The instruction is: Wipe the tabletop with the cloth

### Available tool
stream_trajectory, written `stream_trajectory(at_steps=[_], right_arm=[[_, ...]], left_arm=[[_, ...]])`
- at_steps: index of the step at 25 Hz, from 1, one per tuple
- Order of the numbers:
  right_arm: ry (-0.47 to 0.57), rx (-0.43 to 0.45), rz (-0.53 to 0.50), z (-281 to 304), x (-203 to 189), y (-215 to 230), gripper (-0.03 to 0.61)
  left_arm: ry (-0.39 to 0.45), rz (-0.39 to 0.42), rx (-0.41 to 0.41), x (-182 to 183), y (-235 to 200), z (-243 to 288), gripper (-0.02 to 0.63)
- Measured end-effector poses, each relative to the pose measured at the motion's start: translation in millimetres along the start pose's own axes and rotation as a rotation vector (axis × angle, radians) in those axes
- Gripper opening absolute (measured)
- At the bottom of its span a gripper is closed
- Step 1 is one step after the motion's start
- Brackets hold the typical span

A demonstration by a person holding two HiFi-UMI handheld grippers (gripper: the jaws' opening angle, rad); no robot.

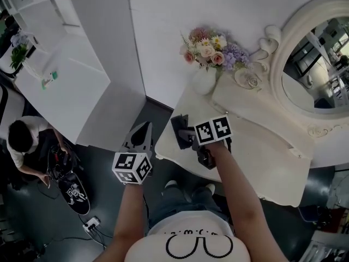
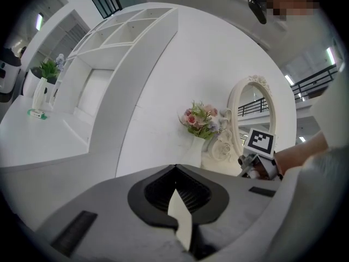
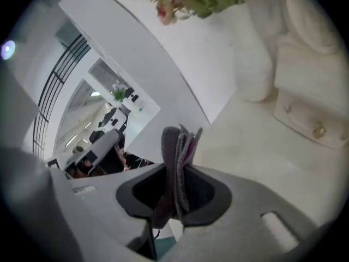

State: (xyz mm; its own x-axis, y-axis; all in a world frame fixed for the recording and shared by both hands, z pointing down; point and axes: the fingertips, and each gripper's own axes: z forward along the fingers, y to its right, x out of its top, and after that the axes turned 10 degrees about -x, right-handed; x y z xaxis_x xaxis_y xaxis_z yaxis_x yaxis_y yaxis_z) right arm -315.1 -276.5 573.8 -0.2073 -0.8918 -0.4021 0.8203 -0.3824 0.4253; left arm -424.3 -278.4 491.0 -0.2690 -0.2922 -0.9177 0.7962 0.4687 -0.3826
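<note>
A dark grey cloth (image 1: pixel 179 131) hangs folded over the left edge of the cream dressing table (image 1: pixel 256 157), and my right gripper (image 1: pixel 183 135) is shut on it. In the right gripper view the cloth (image 3: pixel 174 157) stands up in folds between the jaws, just above the tabletop (image 3: pixel 262 157). My left gripper (image 1: pixel 145 126) hovers over the dark floor left of the table, jaws together in a point and holding nothing. In the left gripper view my left gripper (image 2: pixel 178 203) points toward the table, and the right gripper's marker cube (image 2: pixel 260 142) shows there.
A white vase (image 1: pixel 204 81) of flowers (image 1: pixel 210 51) stands at the table's back left corner. Beside it are a raised drawer unit (image 1: pixel 262 111) and an oval mirror (image 1: pixel 319 64). A person (image 1: pixel 24 141) crouches on the floor far left, near a white counter (image 1: pixel 60 86).
</note>
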Motion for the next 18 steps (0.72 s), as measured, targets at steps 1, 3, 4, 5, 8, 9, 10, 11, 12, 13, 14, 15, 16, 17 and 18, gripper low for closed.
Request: stream_trajectory(at_steps=[1,3,4,5,8,9,10,11,12,13,14,15,16,17,18], right_arm=[[0.031,-0.013,0.023,-9,9,9,0.089],[0.09,-0.039,0.054,-26,26,25,0.089],[0.118,-0.053,0.062,-34,33,32,0.089],[0.145,-0.07,0.068,-41,40,39,0.089],[0.225,-0.134,0.096,-64,59,64,0.089],[0.253,-0.157,0.114,-71,65,74,0.089],[0.28,-0.178,0.135,-78,72,83,0.089],[0.307,-0.198,0.158,-85,79,92,0.089],[0.332,-0.218,0.18,-92,87,101,0.089],[0.353,-0.236,0.202,-98,94,109,0.089],[0.372,-0.251,0.22,-102,100,116,0.089],[0.39,-0.26,0.235,-105,107,122,0.089],[0.407,-0.262,0.248,-107,113,127,0.089],[0.421,-0.256,0.26,-108,119,130,0.089],[0.426,-0.25,0.275,-107,124,133,0.089]], left_arm=[[-0.001,0.003,-0.009,1,3,2,-0.002],[-0.008,0.009,-0.026,2,7,7,-0.002],[-0.012,0.012,-0.034,2,9,9,-0.002],[-0.015,0.014,-0.041,3,10,12,-0.002],[-0.016,0.023,-0.06,5,17,21,-0.002],[-0.017,0.028,-0.065,6,20,24,-0.002],[-0.018,0.031,-0.068,6,22,25,-0.002],[-0.018,0.033,-0.068,6,24,27,-0.002],[-0.016,0.033,-0.066,6,25,27,-0.002],[-0.015,0.031,-0.063,5,27,27,-0.002],[-0.015,0.031,-0.06,5,28,27,-0.002],[-0.019,0.035,-0.058,4,30,25,-0.002],[-0.026,0.042,-0.058,2,31,23,-0.002],[-0.033,0.049,-0.058,0,33,21,-0.002],[-0.039,0.052,-0.055,-1,35,19,-0.002]])
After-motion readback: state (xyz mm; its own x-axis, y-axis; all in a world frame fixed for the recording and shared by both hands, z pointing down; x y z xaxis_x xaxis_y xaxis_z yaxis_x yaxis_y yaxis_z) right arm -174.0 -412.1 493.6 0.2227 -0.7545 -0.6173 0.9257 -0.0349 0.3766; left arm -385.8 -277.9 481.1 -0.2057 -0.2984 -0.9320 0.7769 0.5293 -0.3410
